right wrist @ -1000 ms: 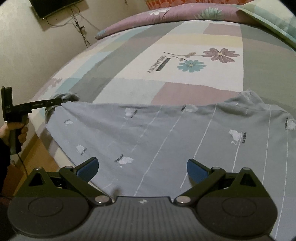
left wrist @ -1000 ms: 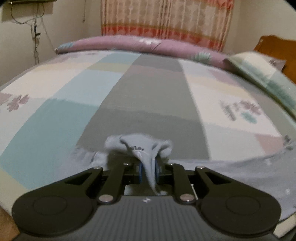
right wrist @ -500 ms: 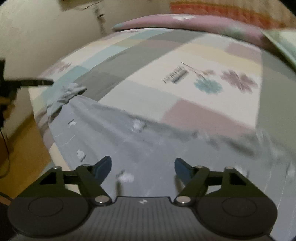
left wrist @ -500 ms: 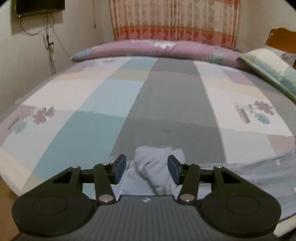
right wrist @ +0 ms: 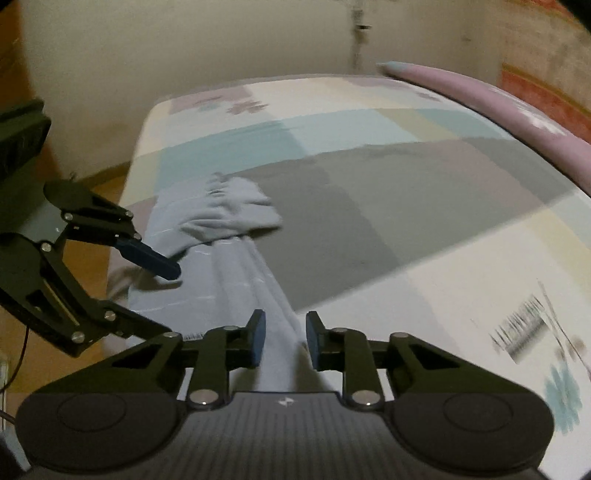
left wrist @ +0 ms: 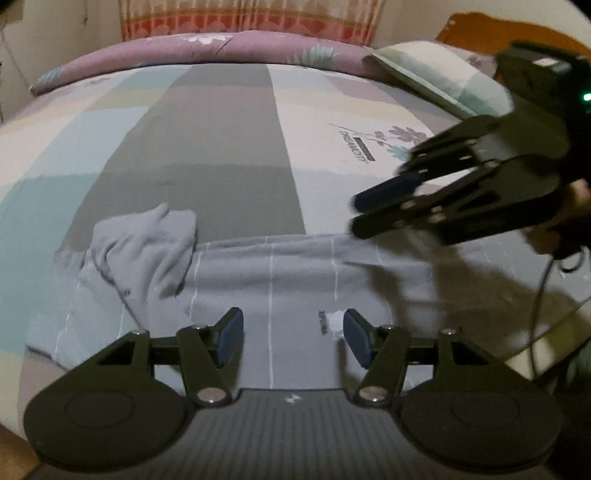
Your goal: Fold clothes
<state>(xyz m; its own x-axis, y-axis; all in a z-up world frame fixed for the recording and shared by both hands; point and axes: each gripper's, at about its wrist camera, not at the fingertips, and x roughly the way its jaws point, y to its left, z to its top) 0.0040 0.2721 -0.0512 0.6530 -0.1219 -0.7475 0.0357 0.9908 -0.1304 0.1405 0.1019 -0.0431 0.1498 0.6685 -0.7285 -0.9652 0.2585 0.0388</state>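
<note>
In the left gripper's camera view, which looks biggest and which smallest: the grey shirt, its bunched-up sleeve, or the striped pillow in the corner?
1. Grey shirt, by far the largest.
2. Bunched-up sleeve.
3. Striped pillow, which looks smaller, but it lies farther from the camera, so its real size is unsure.

Grey white-striped garment [left wrist: 295, 273] flat along the bed's near edge, sleeve [left wrist: 147, 247] bunched on top

My left wrist camera sits low at the near edge of the bed [left wrist: 229, 147], close over the grey garment [left wrist: 295, 280], facing the curtain [left wrist: 236, 18] and pillow [left wrist: 443, 77]. My right wrist camera looks leftward along the garment's far edge toward the bare wall [right wrist: 184, 48]. Both views share the bunched sleeve [left wrist: 147, 247] and the bedspread; each also catches the other gripper: right gripper [left wrist: 373, 210], left gripper [right wrist: 162, 295].
</note>
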